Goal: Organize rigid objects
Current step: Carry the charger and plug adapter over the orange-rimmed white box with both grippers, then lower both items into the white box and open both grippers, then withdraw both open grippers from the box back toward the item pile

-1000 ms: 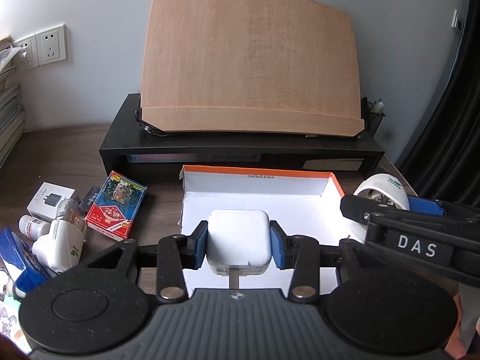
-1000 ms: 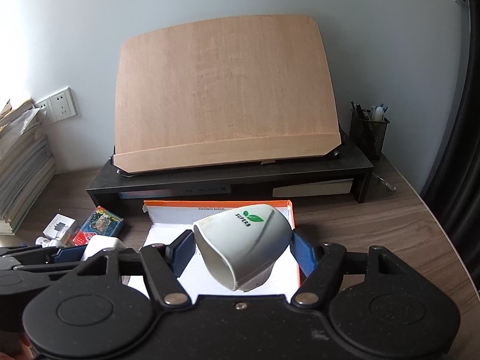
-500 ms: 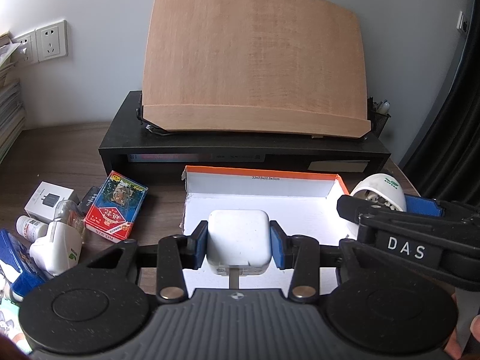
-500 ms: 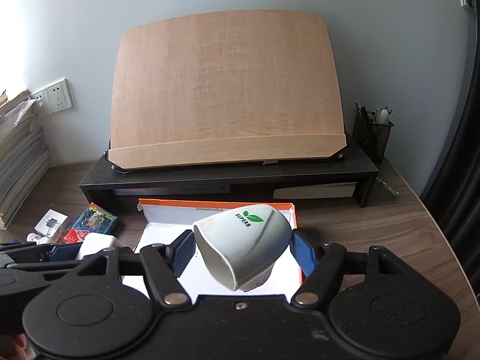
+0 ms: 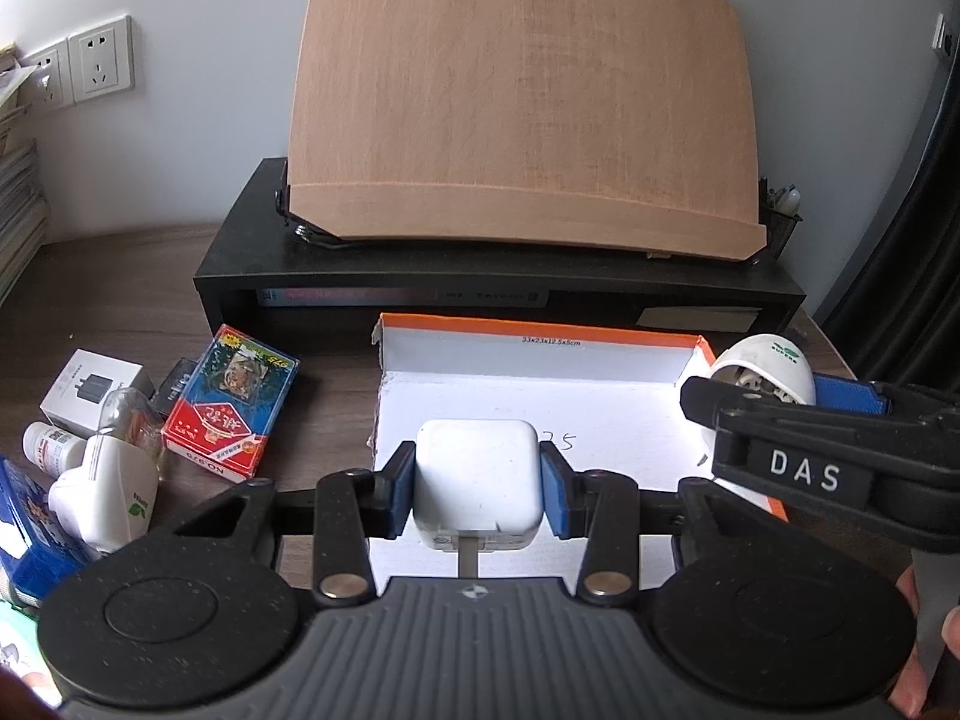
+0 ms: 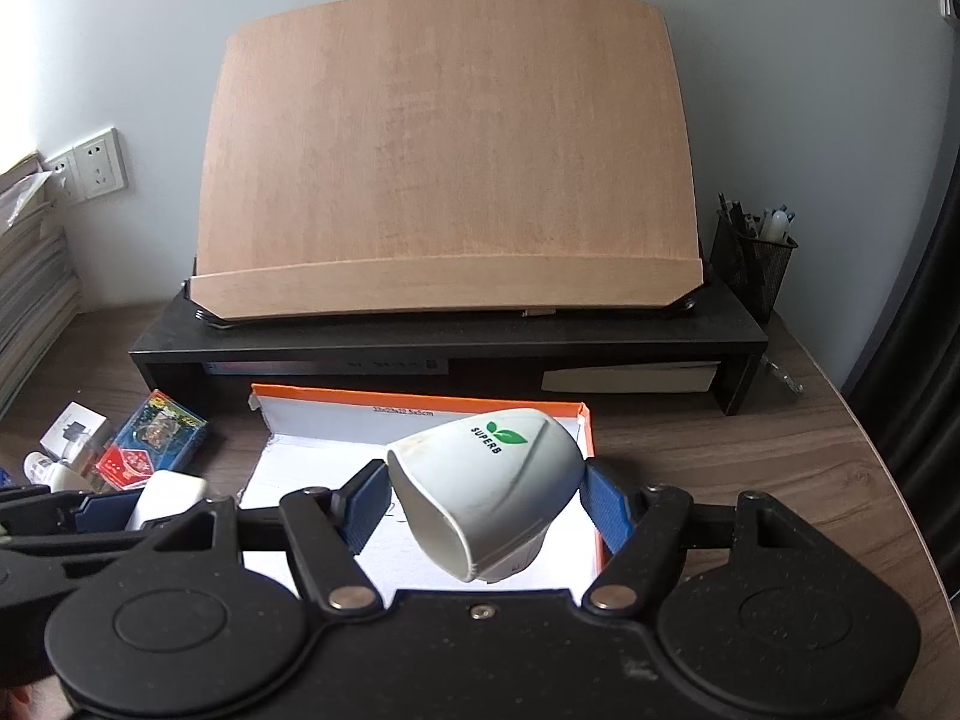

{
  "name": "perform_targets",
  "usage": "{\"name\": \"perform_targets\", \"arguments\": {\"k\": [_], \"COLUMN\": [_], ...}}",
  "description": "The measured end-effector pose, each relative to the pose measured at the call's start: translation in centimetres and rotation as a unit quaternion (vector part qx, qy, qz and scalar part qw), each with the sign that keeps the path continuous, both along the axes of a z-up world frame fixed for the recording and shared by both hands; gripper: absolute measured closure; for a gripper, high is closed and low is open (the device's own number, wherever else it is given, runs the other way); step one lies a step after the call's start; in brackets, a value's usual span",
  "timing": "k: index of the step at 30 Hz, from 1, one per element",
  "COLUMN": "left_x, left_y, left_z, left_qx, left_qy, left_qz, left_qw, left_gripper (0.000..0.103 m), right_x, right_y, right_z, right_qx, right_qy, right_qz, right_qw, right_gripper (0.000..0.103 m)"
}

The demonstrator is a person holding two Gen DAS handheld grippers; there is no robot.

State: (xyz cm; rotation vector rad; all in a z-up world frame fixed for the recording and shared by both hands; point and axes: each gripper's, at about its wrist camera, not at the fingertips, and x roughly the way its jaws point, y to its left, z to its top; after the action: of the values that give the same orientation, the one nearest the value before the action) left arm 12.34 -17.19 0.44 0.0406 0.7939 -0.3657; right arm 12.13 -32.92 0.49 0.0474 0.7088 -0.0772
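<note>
My left gripper (image 5: 477, 489) is shut on a white square charger (image 5: 477, 483), held above the near part of the shallow orange-edged white box (image 5: 540, 354). My right gripper (image 6: 483, 507) is shut on a white dome-shaped plug-in device with a green leaf logo (image 6: 489, 495), held over the same box (image 6: 420, 411) toward its right side. The right gripper and its device (image 5: 765, 363) show at the right in the left wrist view. The left gripper with the charger (image 6: 165, 495) shows at the left in the right wrist view.
A black monitor riser (image 5: 498, 276) with a leaning wooden board (image 5: 522, 96) stands behind the box. Left of the box lie a playing-card pack (image 5: 231, 402), a white charger box (image 5: 90, 387), a small bottle (image 5: 51, 444) and another white plug-in device (image 5: 105, 495). A mesh pen holder (image 6: 753, 261) stands at the right.
Both grippers have drifted slightly back and up with their objects still held; the box appears a little farther away. Nothing was let go.
</note>
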Motion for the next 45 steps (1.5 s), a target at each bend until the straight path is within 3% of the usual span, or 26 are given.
{"name": "perform_targets", "arguments": {"k": [26, 37, 45], "left_x": [2.0, 2.2, 0.4], "left_y": [-2.6, -4.7, -4.3], "left_z": [-1.4, -1.8, 0.0], "left_qx": [0.009, -0.006, -0.008], "left_qy": [0.017, 0.023, 0.004], "left_qz": [-0.018, -0.058, -0.067], "left_qw": [0.9997, 0.9980, 0.9977], "left_gripper": [0.061, 0.060, 0.021], "right_x": [3.8, 1.3, -2.2], "right_y": [-2.4, -3.2, -2.4], "right_z": [-2.2, 0.2, 2.7], "right_qx": [-0.003, -0.014, -0.027], "right_qy": [0.022, -0.027, -0.056], "right_qz": [-0.032, -0.057, -0.088], "right_qw": [0.999, 0.998, 0.994], "right_gripper": [0.019, 0.019, 0.017]}}
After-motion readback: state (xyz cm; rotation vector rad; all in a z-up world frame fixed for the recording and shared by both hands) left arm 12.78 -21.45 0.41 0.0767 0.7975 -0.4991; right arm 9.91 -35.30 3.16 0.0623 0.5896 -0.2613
